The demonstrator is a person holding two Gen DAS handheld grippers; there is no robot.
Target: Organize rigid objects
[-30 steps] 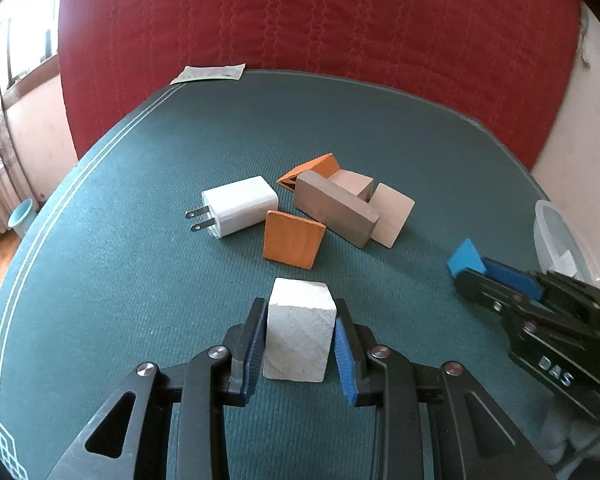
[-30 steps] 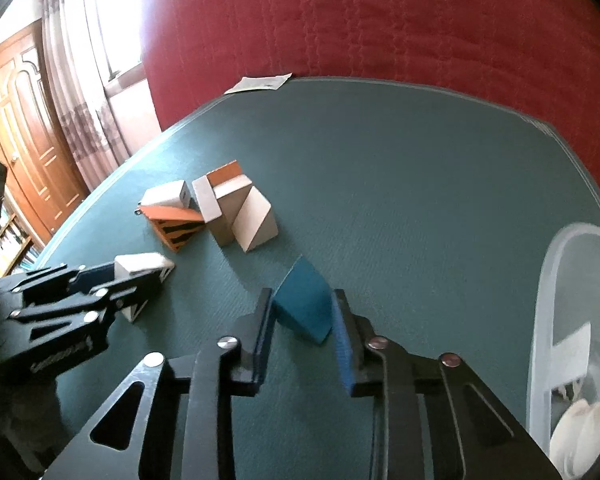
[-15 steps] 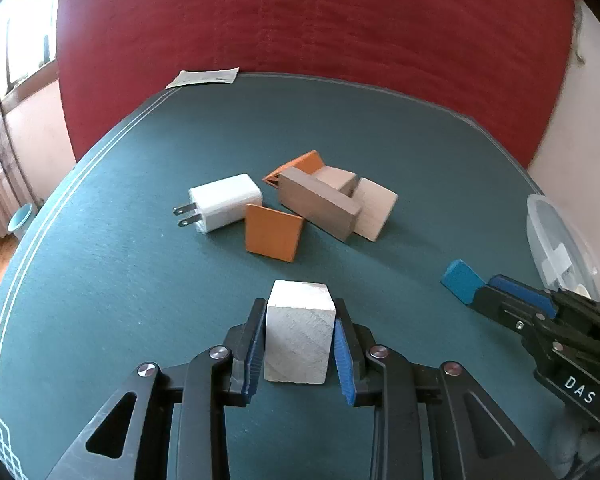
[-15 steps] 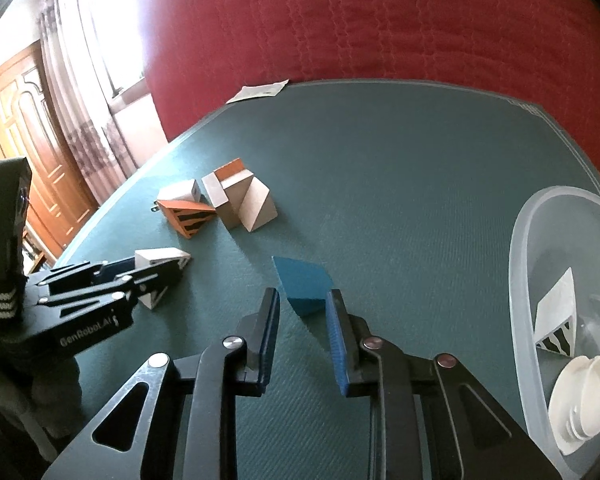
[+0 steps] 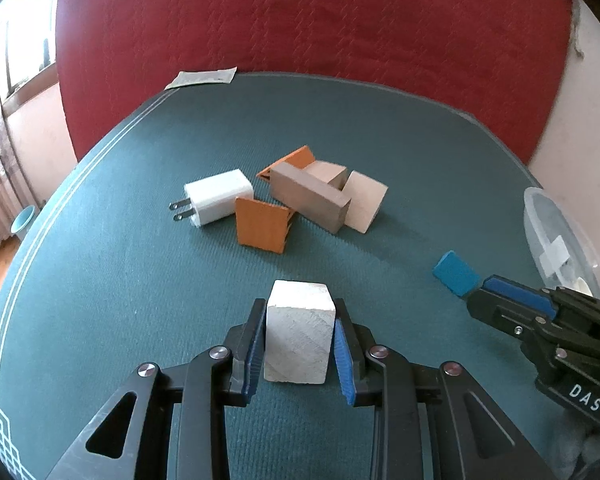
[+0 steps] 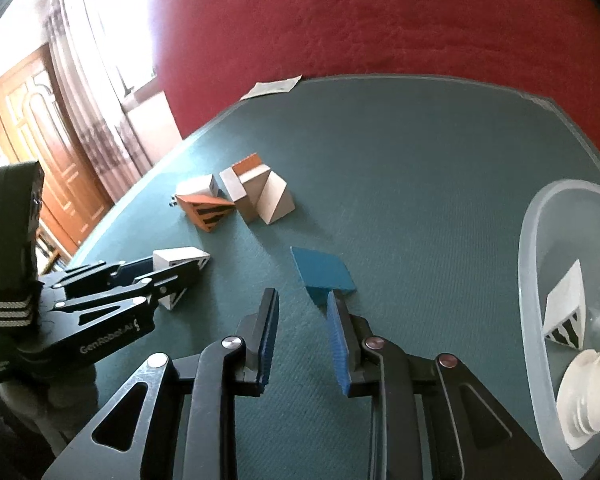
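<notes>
Left gripper clamps white block; right gripper jaws opening, nothing between them.

Left pads press both sides of the white block, block's base low over the green table. Right gripper's blue pads stand apart with bare table in the gap; blue wedge lies on the table just past the right fingertip, whether touching can't tell. Farther out mid-table, a cluster: white charger, orange wedge just beside it, grey-brown bar leaning across tan blocks, second orange piece behind. Clear plastic tub at right table edge holds a striped white wedge and white round pieces. Paper slip at far edge by red quilted backdrop.
</notes>
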